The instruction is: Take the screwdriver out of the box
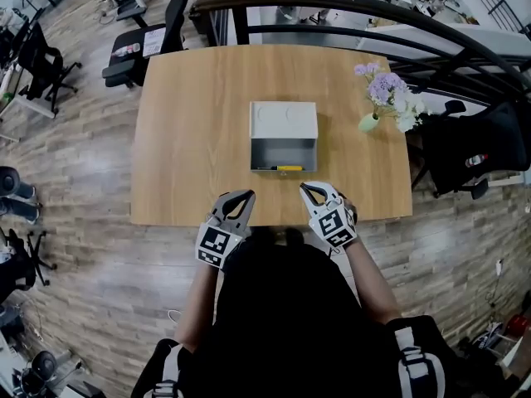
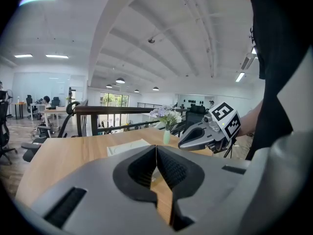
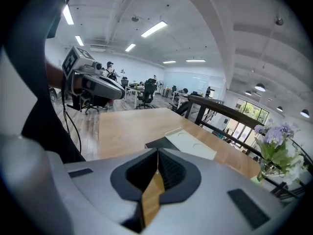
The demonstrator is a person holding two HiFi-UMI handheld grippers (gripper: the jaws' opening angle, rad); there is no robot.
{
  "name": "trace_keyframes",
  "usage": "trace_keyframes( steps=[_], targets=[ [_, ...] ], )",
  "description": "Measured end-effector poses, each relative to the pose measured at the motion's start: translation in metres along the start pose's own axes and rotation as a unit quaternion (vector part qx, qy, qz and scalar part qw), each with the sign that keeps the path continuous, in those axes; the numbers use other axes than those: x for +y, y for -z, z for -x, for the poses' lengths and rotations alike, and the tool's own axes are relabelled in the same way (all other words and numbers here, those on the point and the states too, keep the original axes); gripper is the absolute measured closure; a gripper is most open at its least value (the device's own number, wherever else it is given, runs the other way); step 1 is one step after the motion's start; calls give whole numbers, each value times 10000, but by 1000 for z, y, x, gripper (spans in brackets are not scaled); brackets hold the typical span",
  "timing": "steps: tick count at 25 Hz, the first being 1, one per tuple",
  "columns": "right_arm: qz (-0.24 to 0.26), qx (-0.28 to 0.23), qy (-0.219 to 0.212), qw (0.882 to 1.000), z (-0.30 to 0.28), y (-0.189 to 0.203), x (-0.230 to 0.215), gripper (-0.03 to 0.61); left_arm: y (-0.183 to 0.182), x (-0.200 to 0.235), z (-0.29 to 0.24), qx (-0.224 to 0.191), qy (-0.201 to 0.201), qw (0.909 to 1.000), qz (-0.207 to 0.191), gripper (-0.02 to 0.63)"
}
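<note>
A grey box (image 1: pixel 284 136) stands mid-table with its open side facing me; its pale top (image 2: pixel 128 146) (image 3: pixel 190 144) shows in both gripper views. Inside on the box floor lies the screwdriver (image 1: pixel 280 168), yellow handle to the right, dark shaft to the left. My left gripper (image 1: pixel 247 196) (image 2: pixel 156 148) hovers at the table's near edge, left of the box opening, jaws shut and empty. My right gripper (image 1: pixel 306 189) (image 3: pixel 157 152) is at the near edge just right of the opening, also shut with nothing in it. Each gripper appears in the other's view.
The wooden table (image 1: pixel 191 123) carries a small vase of lilac and white flowers (image 1: pixel 388 98) at the right. A dark railing (image 1: pixel 348 11) runs behind the table. Office chairs (image 1: pixel 137 48) stand at the far left, another chair (image 1: pixel 473 152) at the right.
</note>
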State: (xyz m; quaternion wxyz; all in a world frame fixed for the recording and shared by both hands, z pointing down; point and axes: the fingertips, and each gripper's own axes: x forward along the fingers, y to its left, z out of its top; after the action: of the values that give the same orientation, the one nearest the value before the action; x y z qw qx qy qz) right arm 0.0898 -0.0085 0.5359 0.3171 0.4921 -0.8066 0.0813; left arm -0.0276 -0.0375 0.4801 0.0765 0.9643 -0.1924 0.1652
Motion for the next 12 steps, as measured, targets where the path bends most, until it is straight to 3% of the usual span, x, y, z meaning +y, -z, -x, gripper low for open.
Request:
trace_keyframes(
  steps=[12],
  targets=[
    [-284, 140, 541, 9980, -33, -17, 4, 551, 14, 47, 5, 48, 504, 9987, -89, 591]
  ],
)
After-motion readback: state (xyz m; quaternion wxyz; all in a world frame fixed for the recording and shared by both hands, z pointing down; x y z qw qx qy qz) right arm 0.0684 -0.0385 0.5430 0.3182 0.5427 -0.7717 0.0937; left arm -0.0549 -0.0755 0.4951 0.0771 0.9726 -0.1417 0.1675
